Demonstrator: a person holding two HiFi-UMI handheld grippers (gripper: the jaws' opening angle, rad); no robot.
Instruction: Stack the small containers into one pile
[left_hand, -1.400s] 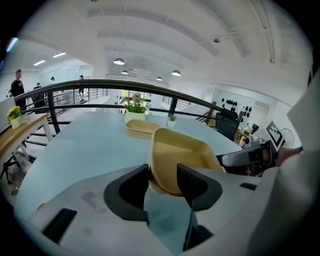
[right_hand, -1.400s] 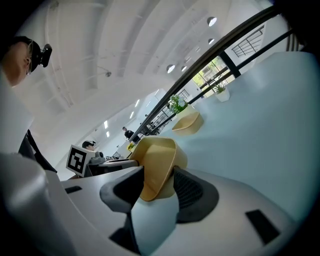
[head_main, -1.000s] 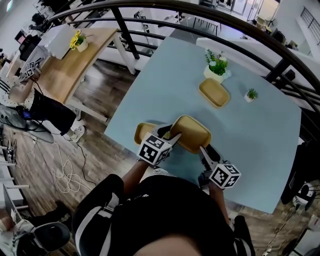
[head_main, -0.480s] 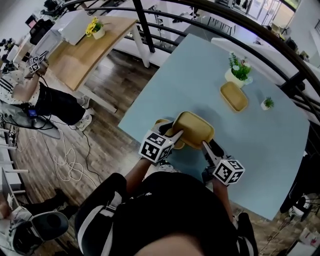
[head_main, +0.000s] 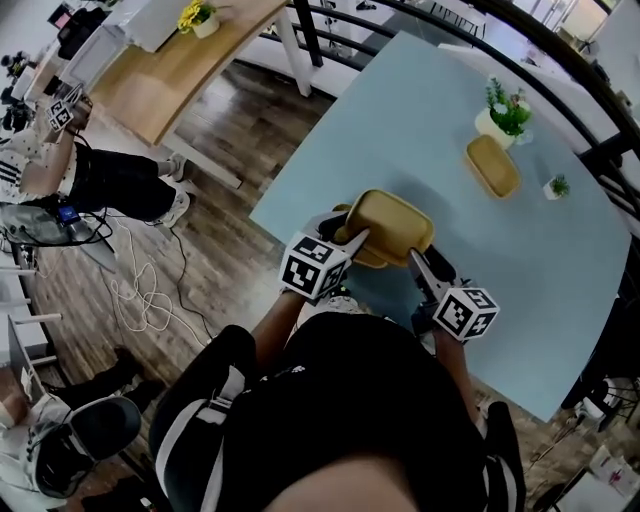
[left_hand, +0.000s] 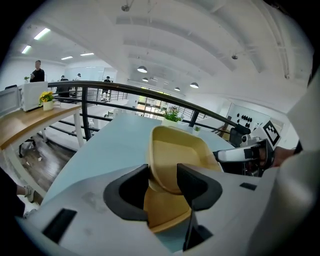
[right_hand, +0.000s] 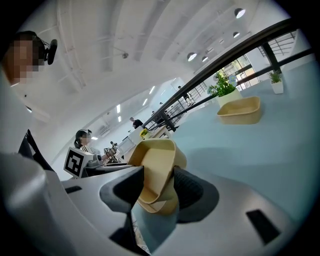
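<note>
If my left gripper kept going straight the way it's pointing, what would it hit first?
The yellow plastic rectangular container clamped in the left gripper itself. Past it, probably the second yellow container lying just underneath on the light blue table, though depth is unclear.

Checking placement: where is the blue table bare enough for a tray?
Free: the middle of the table, between the held tray and the far tray, and the stretch nearer than the small plant. Crowded: far corner, by the potted plant; near corner, lower tray under the held one.
</note>
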